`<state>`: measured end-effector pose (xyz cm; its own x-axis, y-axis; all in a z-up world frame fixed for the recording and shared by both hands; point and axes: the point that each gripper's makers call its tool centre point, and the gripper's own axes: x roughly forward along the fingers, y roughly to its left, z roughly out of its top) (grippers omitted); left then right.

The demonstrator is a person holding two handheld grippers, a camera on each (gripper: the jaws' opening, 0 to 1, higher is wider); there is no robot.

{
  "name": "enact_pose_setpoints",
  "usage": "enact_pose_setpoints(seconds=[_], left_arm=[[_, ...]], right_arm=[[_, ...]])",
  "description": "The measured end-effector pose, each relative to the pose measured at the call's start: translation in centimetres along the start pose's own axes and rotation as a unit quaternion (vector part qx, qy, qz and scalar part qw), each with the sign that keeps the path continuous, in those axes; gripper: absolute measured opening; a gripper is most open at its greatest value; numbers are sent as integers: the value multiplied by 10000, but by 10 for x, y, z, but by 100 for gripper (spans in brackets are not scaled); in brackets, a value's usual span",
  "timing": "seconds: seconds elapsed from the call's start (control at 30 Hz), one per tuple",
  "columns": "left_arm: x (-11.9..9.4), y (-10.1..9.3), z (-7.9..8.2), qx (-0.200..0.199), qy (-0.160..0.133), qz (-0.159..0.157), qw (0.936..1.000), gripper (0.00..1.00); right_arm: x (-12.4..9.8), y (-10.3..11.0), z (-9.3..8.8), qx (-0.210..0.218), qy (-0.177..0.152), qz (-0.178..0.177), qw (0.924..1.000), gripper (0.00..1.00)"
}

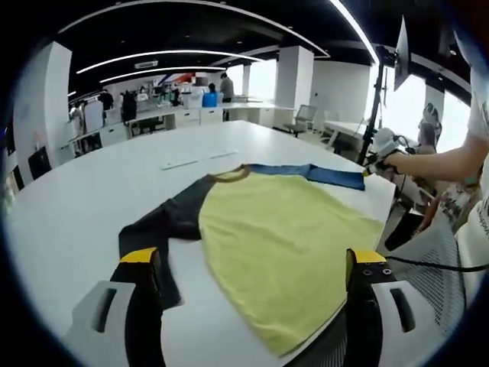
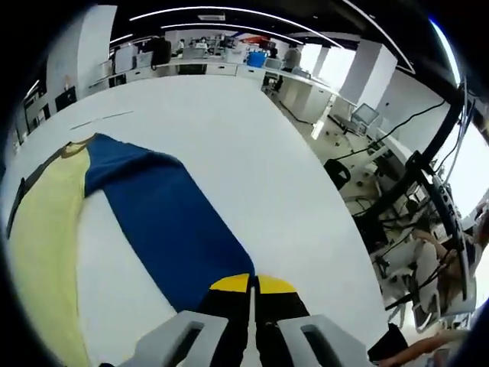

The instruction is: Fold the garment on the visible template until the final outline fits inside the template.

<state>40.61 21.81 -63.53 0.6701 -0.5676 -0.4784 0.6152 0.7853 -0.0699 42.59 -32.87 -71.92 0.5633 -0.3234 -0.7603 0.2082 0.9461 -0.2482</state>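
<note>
A large white table is set in an open office lit by ceiling light strips, with white pillars, bright windows, distant desks and a chair.

A broad white table carries the shirt spread flat, yellow body near the front edge, one dark sleeve and one blue sleeve stretched out sideways, and thin pale strips lying further back.
</note>
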Motion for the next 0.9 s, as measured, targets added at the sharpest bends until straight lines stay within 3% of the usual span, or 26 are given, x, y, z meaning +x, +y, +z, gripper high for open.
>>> enact_pose_setpoints(seconds=[0.43, 0.8, 0.9], left_arm=[[1, -2, -2, -18, 97, -9, 10000, 98], [4, -5, -2, -32, 117, -77, 9999, 99], [4, -7, -1, -27, 122, -96, 9999, 98]], right_arm=[[13, -18, 17, -420, -26, -160, 9990, 0], [26, -38, 38, -568, -58, -255, 9980, 0], [33, -44, 40, -395, -68, -208, 9990, 0]])
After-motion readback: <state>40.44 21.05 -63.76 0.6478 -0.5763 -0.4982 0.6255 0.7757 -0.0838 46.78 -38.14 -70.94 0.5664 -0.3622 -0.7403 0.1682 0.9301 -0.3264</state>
